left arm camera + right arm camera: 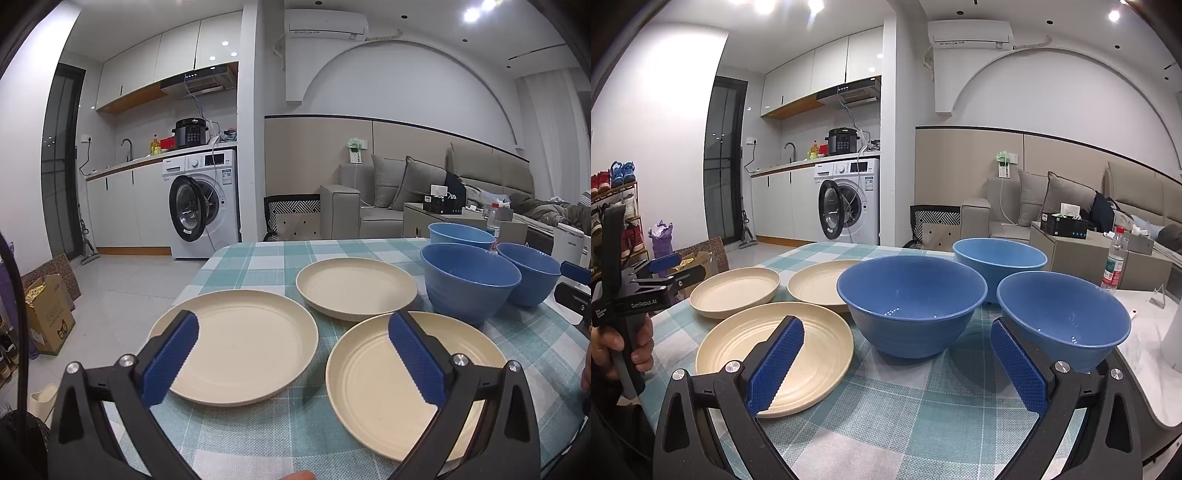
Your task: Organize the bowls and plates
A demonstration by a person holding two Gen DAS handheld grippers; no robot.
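Observation:
Three cream plates lie on the checked tablecloth: a left plate (240, 343) (738, 291), a far plate (356, 288) (816, 280) and a near plate (406, 387) (775, 350). To their right stand two dark blue bowls (469, 280) (912, 302), (528, 273) (1063, 317) and a light blue bowl (460, 232) (999, 254) behind them. My left gripper (293, 325) (677, 269) hovers open over the gap between the left and near plates, holding nothing. My right gripper (897, 328) (572, 284) is open and empty, just short of the two dark blue bowls.
The teal checked table (905, 406) ends close behind the light blue bowl. A white marble surface (1145, 332) adjoins it on the right, with a water bottle (1113, 262) behind. A person's hand (613, 339) holds the left gripper's handle. Cardboard boxes (48, 314) sit on the floor at left.

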